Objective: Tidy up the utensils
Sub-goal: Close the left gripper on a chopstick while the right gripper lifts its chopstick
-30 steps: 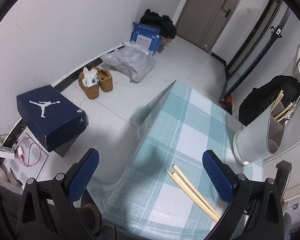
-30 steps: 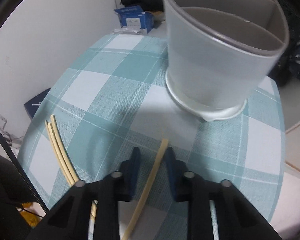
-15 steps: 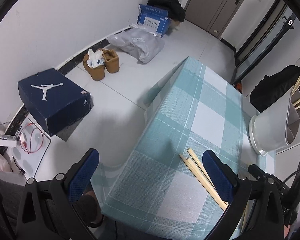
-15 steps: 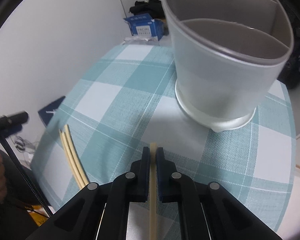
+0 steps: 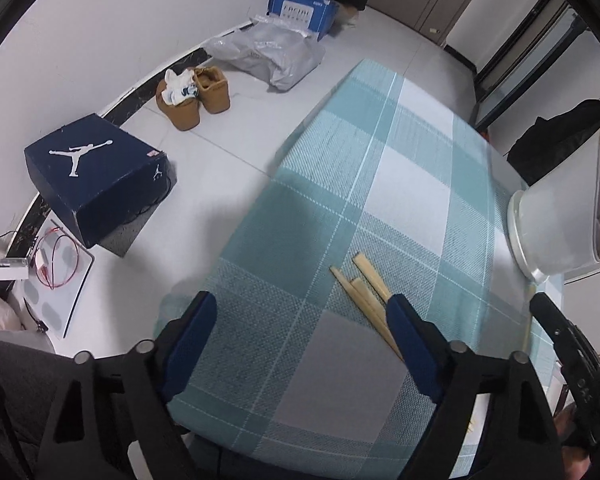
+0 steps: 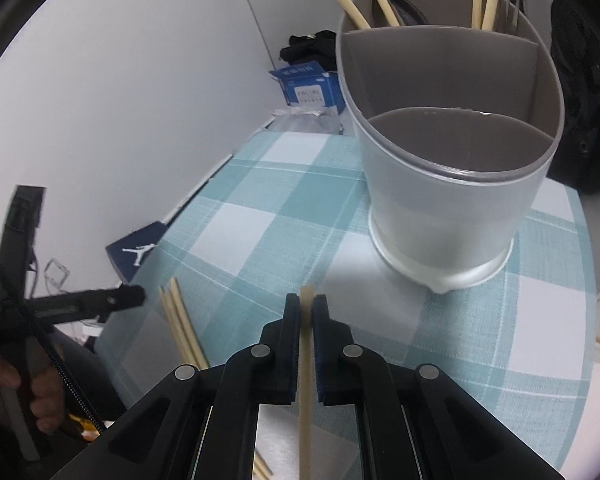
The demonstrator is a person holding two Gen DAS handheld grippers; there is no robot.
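Right gripper [image 6: 306, 312]: jaws pressed together on a single chopstick [image 6: 305, 380], which runs back between the fingers with its tip just past the pads. A second ago the jaws stood apart around this stick as it lay on the cloth; they have since closed on it and the stick is now lifted clear of the table.

Left gripper [image 5: 300, 340]: jaws apart, nothing between them. They have just been narrowing from their widest spread, and the gripper has come down toward the table edge.

Loose chopsticks [image 5: 364, 296]: three lie side by side on the checked tablecloth [image 5: 380, 168], just beside the left gripper's right finger [image 5: 412, 336], not yet inside the gap.

Utensil holder [image 6: 452, 184]: grey divided cup, upright on the cloth ahead of the right gripper. Its far compartments already hold several chopsticks; the near compartment looks empty.

Meaning for the task: one stick is secured and probably bound for the holder. The left gripper appears to be lining up on the remaining three.

Risk: the left jaws sit to one side of the bundle; closing here would likely miss it.
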